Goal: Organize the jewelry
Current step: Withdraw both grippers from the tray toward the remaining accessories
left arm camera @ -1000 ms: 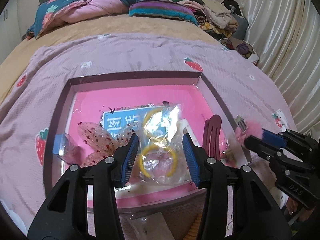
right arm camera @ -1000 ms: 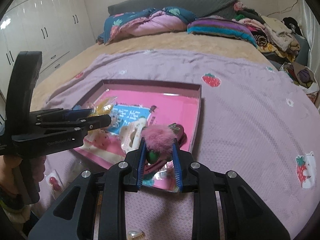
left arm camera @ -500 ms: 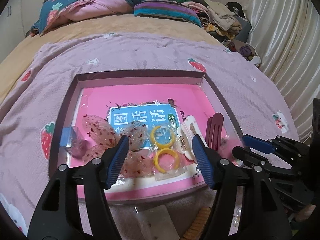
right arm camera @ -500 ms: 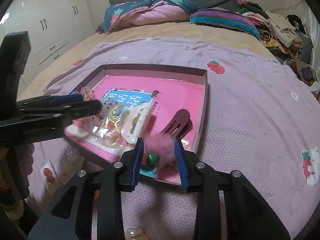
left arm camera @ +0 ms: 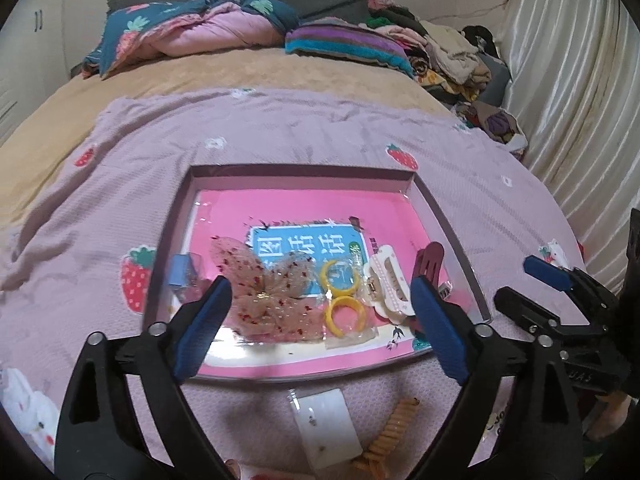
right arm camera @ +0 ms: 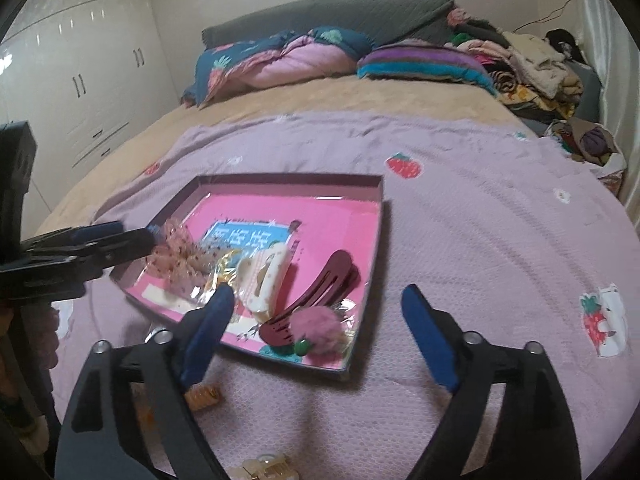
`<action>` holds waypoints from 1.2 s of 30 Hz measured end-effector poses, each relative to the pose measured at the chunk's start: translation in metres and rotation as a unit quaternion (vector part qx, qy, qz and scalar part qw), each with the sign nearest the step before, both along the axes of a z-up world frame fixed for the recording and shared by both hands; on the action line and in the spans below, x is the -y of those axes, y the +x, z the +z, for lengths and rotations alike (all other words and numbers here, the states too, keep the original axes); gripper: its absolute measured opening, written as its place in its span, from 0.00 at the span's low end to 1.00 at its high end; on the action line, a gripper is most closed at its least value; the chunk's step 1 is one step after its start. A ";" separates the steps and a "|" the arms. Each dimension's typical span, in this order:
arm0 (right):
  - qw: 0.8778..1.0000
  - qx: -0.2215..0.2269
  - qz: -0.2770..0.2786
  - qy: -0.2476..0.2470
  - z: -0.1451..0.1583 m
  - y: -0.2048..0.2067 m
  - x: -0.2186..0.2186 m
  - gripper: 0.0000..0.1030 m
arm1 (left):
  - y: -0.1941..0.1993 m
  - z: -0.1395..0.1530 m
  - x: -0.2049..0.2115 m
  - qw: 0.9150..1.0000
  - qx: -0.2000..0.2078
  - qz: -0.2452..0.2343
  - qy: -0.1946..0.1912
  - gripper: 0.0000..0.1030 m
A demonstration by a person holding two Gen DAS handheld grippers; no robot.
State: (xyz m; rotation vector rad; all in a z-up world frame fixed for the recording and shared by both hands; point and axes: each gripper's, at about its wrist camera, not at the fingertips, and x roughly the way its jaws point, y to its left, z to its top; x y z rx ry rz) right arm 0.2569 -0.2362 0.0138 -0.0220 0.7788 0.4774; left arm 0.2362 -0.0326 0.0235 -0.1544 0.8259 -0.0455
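A shallow pink-lined tray lies on the lilac blanket. In it are a sheer pink bow, a clear bag with yellow rings, a white hair clip, a maroon clip and a pink pom-pom piece at the near right corner. My left gripper is open and empty above the tray's near edge. My right gripper is open and empty just above the pom-pom.
On the blanket in front of the tray lie a small white card in a bag, an orange coiled hair tie and a cream claw clip. Folded bedding and clothes sit at the bed's head.
My left gripper let go of the bag of yellow rings in the tray and drew back, opening wide. My right gripper set the pink pom-pom piece in the tray's corner and opened.
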 end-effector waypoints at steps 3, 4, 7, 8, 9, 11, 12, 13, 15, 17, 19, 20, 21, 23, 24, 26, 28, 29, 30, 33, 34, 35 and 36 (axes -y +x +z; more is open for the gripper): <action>1.000 0.002 -0.010 0.008 0.003 -0.002 0.006 0.87 | -0.007 0.008 -0.006 1.000 0.008 0.010 -0.002 0.91; 1.000 0.002 -0.012 0.009 0.004 -0.002 0.008 0.87 | -0.009 0.010 -0.007 1.000 0.011 0.012 -0.002 0.91; 1.000 0.011 -0.018 0.009 0.009 -0.006 0.011 0.88 | -0.017 0.016 -0.011 1.000 0.016 0.022 0.002 0.91; 1.000 0.015 -0.020 0.008 0.011 -0.008 0.012 0.88 | -0.019 0.018 -0.012 1.000 0.018 0.024 0.003 0.91; 1.000 0.019 -0.021 0.007 0.013 -0.010 0.012 0.88 | -0.022 0.020 -0.013 0.999 0.021 0.025 0.003 0.91; 0.999 0.028 -0.024 0.007 0.017 -0.014 0.013 0.88 | -0.025 0.023 -0.015 0.999 0.024 0.028 0.004 0.91; 0.999 0.032 -0.026 0.008 0.020 -0.017 0.013 0.88 | -0.028 0.025 -0.016 0.999 0.025 0.029 0.005 0.91; 0.999 0.036 -0.028 0.009 0.023 -0.019 0.014 0.88 | -0.031 0.026 -0.017 0.999 0.027 0.029 0.006 0.91; 0.998 0.044 -0.033 0.012 0.029 -0.025 0.016 0.89 | -0.037 0.029 -0.019 0.999 0.031 0.031 0.006 0.91; 0.998 0.052 -0.036 0.017 0.034 -0.031 0.018 0.90 | -0.042 0.033 -0.021 0.999 0.035 0.031 0.007 0.91; 0.997 0.061 -0.042 0.021 0.041 -0.036 0.021 0.91 | -0.047 0.035 -0.021 0.999 0.039 0.031 0.009 0.91; 0.997 0.065 -0.044 0.024 0.044 -0.039 0.022 0.92 | -0.051 0.037 -0.021 0.999 0.043 0.030 0.012 0.91; 0.996 0.069 -0.046 0.027 0.047 -0.042 0.023 0.92 | -0.053 0.039 -0.020 0.998 0.045 0.029 0.014 0.91; 0.995 0.077 -0.050 0.033 0.053 -0.047 0.023 0.92 | -0.059 0.042 -0.020 0.998 0.048 0.027 0.017 0.91; 0.995 0.080 -0.051 0.036 0.056 -0.051 0.023 0.92 | -0.063 0.043 -0.020 0.998 0.050 0.026 0.018 0.91; 0.994 0.084 -0.052 0.038 0.059 -0.056 0.023 0.92 | -0.068 0.045 -0.020 0.998 0.053 0.025 0.020 0.91; 0.994 0.088 -0.053 0.038 0.063 -0.063 0.022 0.93 | -0.074 0.046 -0.022 0.998 0.055 0.023 0.023 0.91; 0.994 0.089 -0.053 0.038 0.064 -0.066 0.021 0.93 | -0.077 0.046 -0.023 0.998 0.056 0.024 0.023 0.91; 0.994 0.091 -0.053 0.039 0.066 -0.070 0.021 0.93 | -0.080 0.046 -0.024 0.998 0.057 0.024 0.022 0.91; 0.994 0.091 -0.051 0.039 0.067 -0.078 0.017 0.93 | -0.086 0.044 -0.026 0.998 0.057 0.023 0.021 0.91; 0.994 0.090 -0.051 0.037 0.066 -0.080 0.016 0.93 | -0.088 0.043 -0.026 0.998 0.056 0.023 0.021 0.91; 0.994 0.088 -0.050 0.035 0.066 -0.083 0.016 0.93 | -0.090 0.042 -0.027 0.998 0.055 0.023 0.021 0.91; 0.994 0.087 -0.050 0.034 0.066 -0.086 0.015 0.93 | -0.093 0.041 -0.027 0.998 0.054 0.021 0.020 0.91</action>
